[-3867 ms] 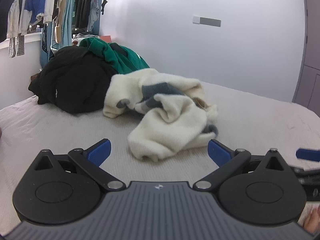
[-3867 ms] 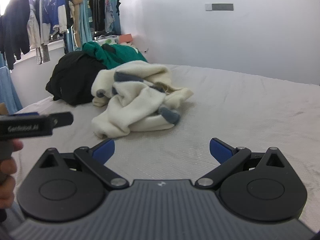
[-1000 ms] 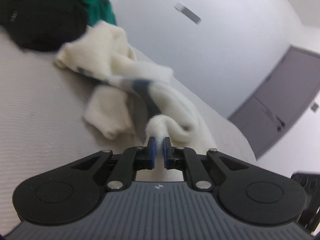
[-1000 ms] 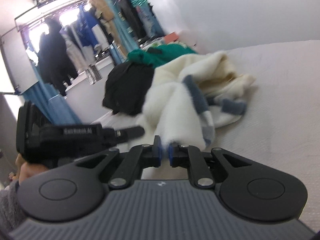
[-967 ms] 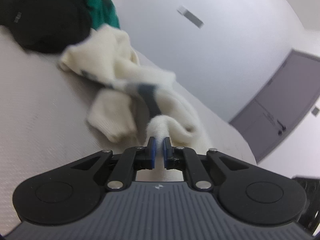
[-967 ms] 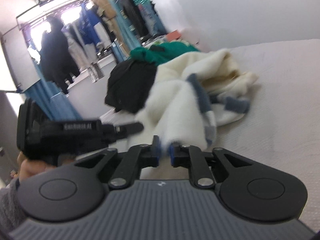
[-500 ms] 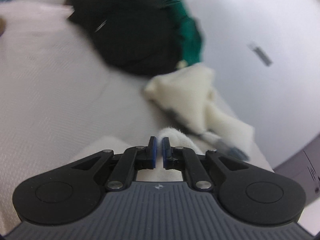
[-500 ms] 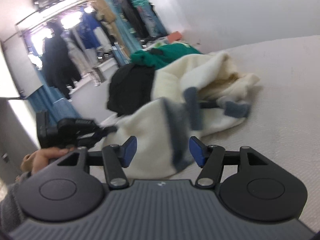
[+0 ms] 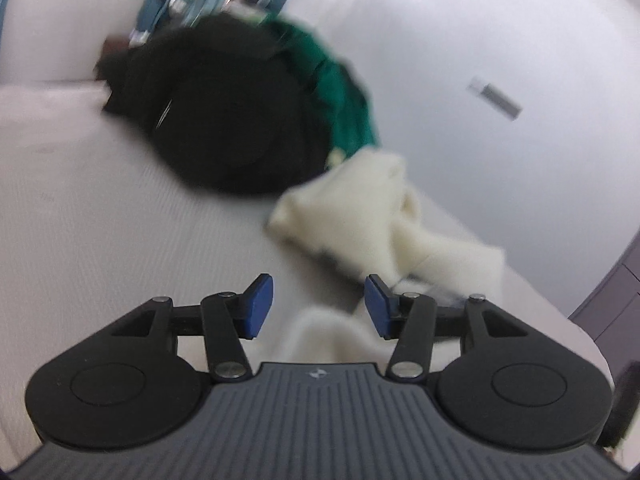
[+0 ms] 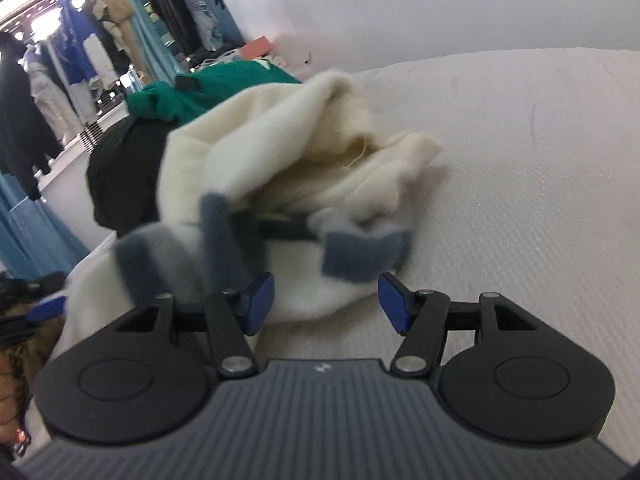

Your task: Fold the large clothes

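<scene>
- Two grippers are out over the bed [image 10: 540, 152], one in each hand, and both have their jaws spread wide with nothing between the blue pads.
- The left gripper [image 9: 316, 306] hovers just above the near edge of the cream sweater [image 9: 360, 208]; a fold of it lies right under the gap, not pinched.
- The right gripper [image 10: 326, 302] sits just short of the same sweater [image 10: 288, 152], released, its pads either side of the near hem.
- One cream sweater, then, with grey-blue bands, crumpled in a heap near the middle of the bed.
- Three garments are piled on the bed in all: the cream one nearest, one black garment [image 9: 232, 120] behind it to the left, and one green garment [image 10: 216, 88] on the far side of the black one.
- More clothes hang on a rail [image 10: 80, 52] at the far left; too many and too blurred to count.
- One small grey plate [image 9: 496, 98] is on the far wall.
</scene>
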`<act>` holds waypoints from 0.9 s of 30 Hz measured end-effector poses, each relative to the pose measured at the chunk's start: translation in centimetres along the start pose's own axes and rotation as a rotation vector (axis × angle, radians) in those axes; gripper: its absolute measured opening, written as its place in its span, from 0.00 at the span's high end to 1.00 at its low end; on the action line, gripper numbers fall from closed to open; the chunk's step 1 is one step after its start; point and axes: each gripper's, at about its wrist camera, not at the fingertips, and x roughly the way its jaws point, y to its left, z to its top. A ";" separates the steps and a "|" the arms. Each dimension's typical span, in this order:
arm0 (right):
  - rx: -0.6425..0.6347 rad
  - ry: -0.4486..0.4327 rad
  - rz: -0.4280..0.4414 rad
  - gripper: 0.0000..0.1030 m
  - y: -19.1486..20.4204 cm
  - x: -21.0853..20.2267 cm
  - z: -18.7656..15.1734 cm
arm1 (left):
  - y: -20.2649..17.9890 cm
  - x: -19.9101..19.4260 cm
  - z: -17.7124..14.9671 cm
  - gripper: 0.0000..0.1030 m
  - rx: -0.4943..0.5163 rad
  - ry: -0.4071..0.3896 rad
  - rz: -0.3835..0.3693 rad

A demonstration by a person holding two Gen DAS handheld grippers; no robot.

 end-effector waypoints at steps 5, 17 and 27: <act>0.058 0.007 -0.006 0.41 -1.5 1.9 0.7 | -3.0 -2.6 -0.2 0.46 0.095 -0.081 -0.169; 0.167 0.032 0.056 0.45 -4.0 3.9 1.2 | -11.7 2.5 -9.4 0.45 0.444 0.132 -0.277; 0.156 0.041 0.065 0.75 -4.4 3.8 1.4 | -13.2 8.0 -16.4 0.44 0.853 0.044 0.045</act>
